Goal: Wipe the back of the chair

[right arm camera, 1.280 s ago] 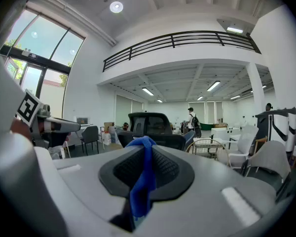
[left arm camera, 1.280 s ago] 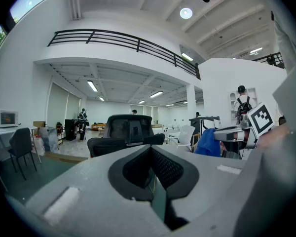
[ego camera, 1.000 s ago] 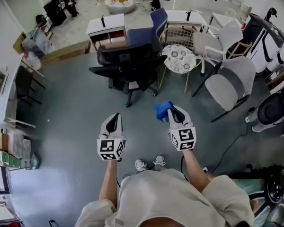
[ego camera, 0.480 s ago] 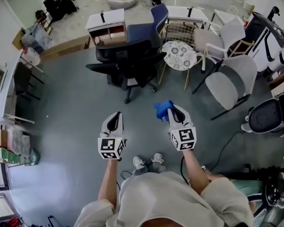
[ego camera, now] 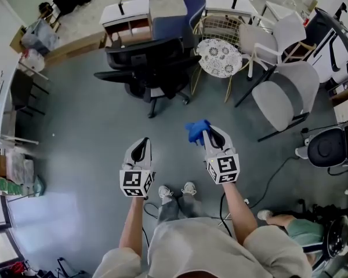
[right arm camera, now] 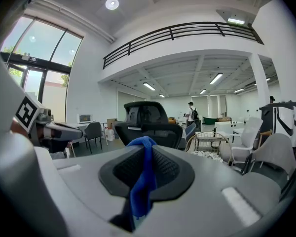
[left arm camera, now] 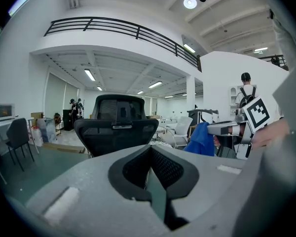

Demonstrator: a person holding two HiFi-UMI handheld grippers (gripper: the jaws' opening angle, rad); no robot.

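The step in hand looks like the approach, with no wiping begun. In the head view the black office chair (ego camera: 151,68) stands in the upper middle of the frame, well apart from both grippers, which hang side by side in the lower middle over bare grey floor (ego camera: 87,138). The right gripper (ego camera: 210,134) pinches a blue cloth (ego camera: 196,130). Its own view shows the fabric clamped between the jaws, a fold standing up above them and the tail hanging down the slot. The left gripper (ego camera: 141,145) has its jaws pressed together with nothing between them. Both gripper views look straight along the jaws at the chair's mesh back and headrest, centre frame, so the aim seems already set. The side turned this way appears to be the rear of the backrest, though that is hard to confirm. The next move calls for closing the gap, then laying the free fold of cloth flat against the backrest and dragging it across. The pale chairs (ego camera: 278,91) crowd the right side of the frame, so the left side gives easier reach. The empty left gripper could steady the swivelling seat.
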